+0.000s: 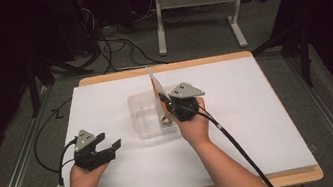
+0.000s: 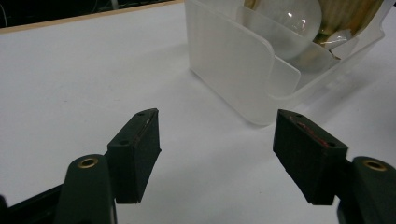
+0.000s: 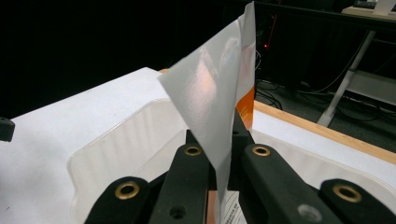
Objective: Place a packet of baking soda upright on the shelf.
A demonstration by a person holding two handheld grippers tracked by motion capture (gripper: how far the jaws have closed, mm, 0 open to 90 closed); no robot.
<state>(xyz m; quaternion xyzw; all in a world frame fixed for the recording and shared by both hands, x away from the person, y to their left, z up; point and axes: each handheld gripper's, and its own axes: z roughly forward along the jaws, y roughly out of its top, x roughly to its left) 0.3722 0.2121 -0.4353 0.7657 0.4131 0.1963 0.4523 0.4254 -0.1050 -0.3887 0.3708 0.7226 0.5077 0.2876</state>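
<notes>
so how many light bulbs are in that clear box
1: a light bulb lies in the clear plastic box mid-table, seen from the left gripper view. The box's frosted walls could hide another.

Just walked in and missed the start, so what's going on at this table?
A person works two handheld grippers over a white table. The right gripper is shut on a thin white-and-orange sheet, holding it upright over a clear plastic container. A light bulb lies inside the container. The left gripper is open beside the container, holding nothing.
</notes>
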